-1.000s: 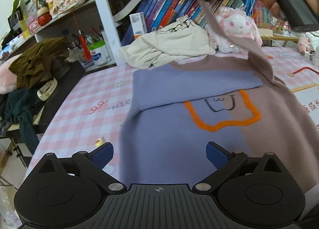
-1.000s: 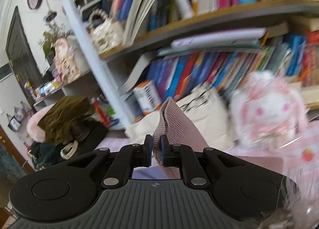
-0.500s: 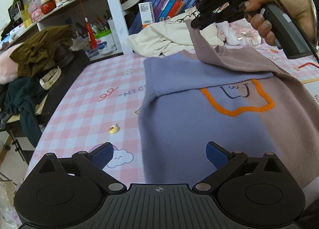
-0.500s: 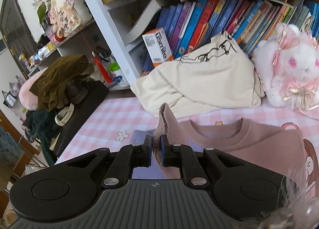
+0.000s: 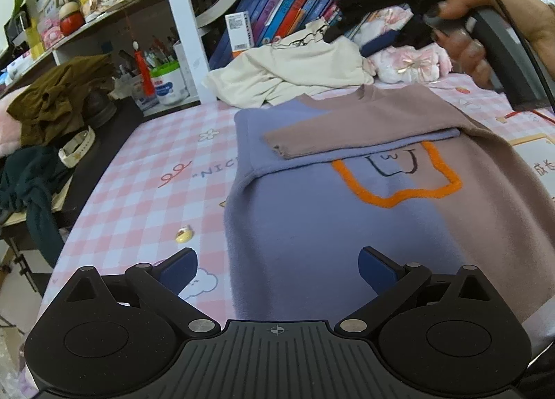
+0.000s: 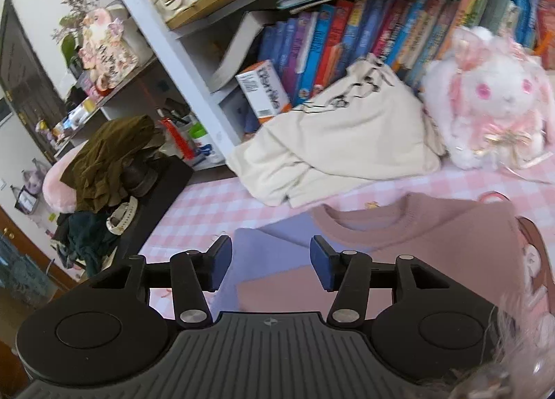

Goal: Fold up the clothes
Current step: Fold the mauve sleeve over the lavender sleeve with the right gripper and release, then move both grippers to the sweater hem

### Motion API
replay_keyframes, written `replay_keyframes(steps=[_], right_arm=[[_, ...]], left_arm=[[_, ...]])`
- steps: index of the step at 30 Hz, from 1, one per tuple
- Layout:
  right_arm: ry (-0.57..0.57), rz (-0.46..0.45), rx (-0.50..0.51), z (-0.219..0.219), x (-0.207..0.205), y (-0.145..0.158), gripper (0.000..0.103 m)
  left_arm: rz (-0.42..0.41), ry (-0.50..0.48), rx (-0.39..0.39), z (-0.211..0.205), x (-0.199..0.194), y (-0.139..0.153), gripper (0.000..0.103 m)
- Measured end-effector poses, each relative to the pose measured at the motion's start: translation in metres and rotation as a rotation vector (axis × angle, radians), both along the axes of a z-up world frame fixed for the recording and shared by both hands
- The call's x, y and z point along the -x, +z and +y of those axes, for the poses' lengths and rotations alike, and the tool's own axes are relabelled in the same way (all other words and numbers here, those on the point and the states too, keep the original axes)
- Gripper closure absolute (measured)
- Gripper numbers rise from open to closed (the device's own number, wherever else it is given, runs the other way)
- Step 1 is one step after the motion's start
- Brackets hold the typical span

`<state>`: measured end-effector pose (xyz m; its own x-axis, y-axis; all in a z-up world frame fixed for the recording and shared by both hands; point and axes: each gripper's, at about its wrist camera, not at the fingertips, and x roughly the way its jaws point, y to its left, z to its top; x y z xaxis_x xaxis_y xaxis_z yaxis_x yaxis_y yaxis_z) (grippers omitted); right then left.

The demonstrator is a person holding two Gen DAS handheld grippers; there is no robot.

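A sweater (image 5: 312, 225), half purple and half dusty pink with an orange outline on the chest, lies flat on the pink checked tablecloth (image 5: 138, 190). Its pink sleeve (image 5: 347, 132) lies folded across the chest, on top of the folded purple sleeve. My right gripper (image 6: 270, 260) hovers above the collar end; its jaws are opening and nothing is between them. A hand holds it at the top right of the left wrist view (image 5: 357, 41). My left gripper (image 5: 277, 267) stands open over the purple hem, holding nothing.
A cream garment (image 5: 295, 69) and a white plush rabbit (image 6: 492, 100) lie behind the sweater, against a bookshelf (image 6: 347, 34). An olive garment (image 5: 59, 93) and dark clothes pile on a black side table at the left. A small yellow object (image 5: 184, 234) sits by the sweater's left edge.
The right gripper came down with the pink sleeve, opened and let it go. The sleeve now lies flat across the chest. The left gripper stayed open and barely moved.
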<state>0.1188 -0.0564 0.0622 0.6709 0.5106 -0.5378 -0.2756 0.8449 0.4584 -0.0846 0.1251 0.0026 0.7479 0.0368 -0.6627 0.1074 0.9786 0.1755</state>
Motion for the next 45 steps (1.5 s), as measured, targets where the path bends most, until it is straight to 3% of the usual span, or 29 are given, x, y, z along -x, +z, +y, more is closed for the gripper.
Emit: replay_keyframes(steps=[10, 20, 26, 33, 38, 43, 45], right_arm=[[-0.064, 0.055, 0.043, -0.047, 0.061, -0.021, 0.044], [-0.062, 0.114, 0.189, -0.079, 0.151, -0.050, 0.028], [-0.119, 0.160, 0.251, -0.093, 0.191, -0.067, 0.028], [-0.154, 0.217, 0.249, -0.106, 0.212, -0.075, 0.028], [-0.164, 0.246, 0.246, -0.112, 0.220, -0.077, 0.028], [-0.203, 0.276, 0.249, -0.125, 0.228, -0.081, 0.028], [-0.217, 0.291, 0.244, -0.130, 0.231, -0.083, 0.028]], left_arm=[[-0.002, -0.051, 0.019, -0.012, 0.000, 0.000, 0.002], [0.029, -0.070, 0.066, -0.010, 0.000, -0.002, 0.002], [0.031, -0.083, 0.069, -0.014, 0.000, -0.002, 0.002], [0.061, -0.069, 0.059, -0.014, 0.001, -0.004, 0.002], [0.081, 0.016, 0.026, -0.005, 0.000, -0.005, 0.002], [0.074, 0.058, 0.106, 0.022, 0.006, -0.001, 0.002], [0.075, 0.073, 0.101, 0.027, 0.008, -0.001, 0.002]])
